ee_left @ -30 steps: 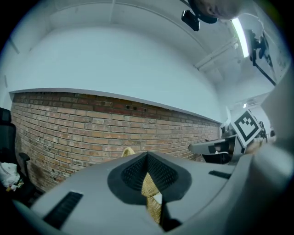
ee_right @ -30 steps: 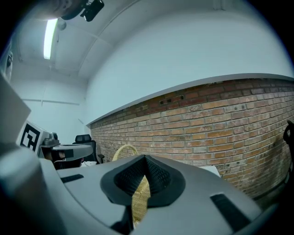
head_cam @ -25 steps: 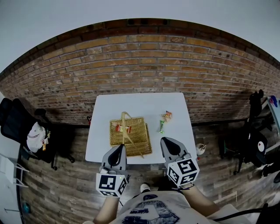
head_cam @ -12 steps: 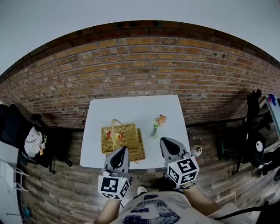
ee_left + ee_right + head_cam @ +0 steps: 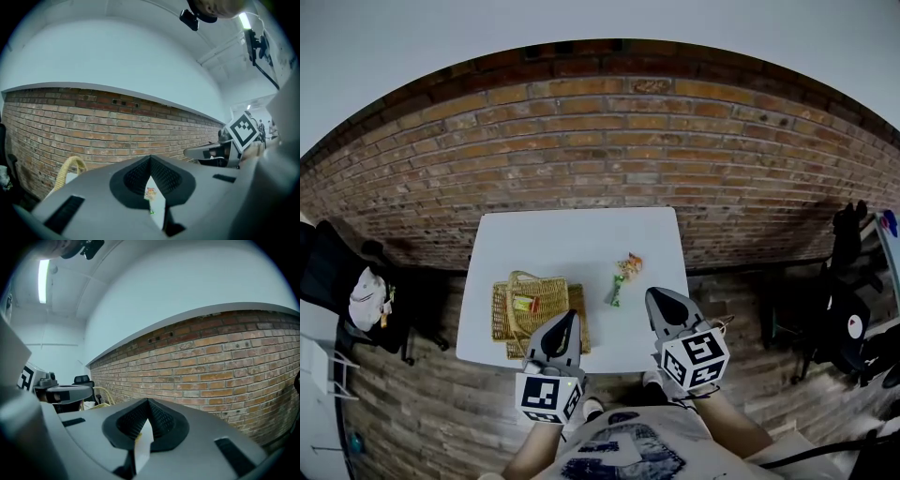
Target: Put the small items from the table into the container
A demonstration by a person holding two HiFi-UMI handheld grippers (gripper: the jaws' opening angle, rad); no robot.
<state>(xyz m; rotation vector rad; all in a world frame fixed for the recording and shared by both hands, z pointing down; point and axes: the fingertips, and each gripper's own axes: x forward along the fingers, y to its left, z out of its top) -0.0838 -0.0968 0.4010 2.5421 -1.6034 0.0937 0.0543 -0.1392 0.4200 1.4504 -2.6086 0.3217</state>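
A wicker basket with a loop handle stands on the front left of the white table, with a yellow and a red item inside. A colourful packet and a green item lie on the table right of the basket. My left gripper hangs over the basket's front right corner, jaws together and empty. My right gripper is at the table's front right edge, also shut and empty. The left gripper view shows the basket handle and the packet through the notch.
A brick wall runs behind the table. A black office chair with a white bag stands at the left, and dark equipment stands at the right. Wooden floor surrounds the table.
Both grippers have shifted to the right along the table's front edge. The left one now overlaps the basket's right corner, and the table and basket sit further left in the head view.
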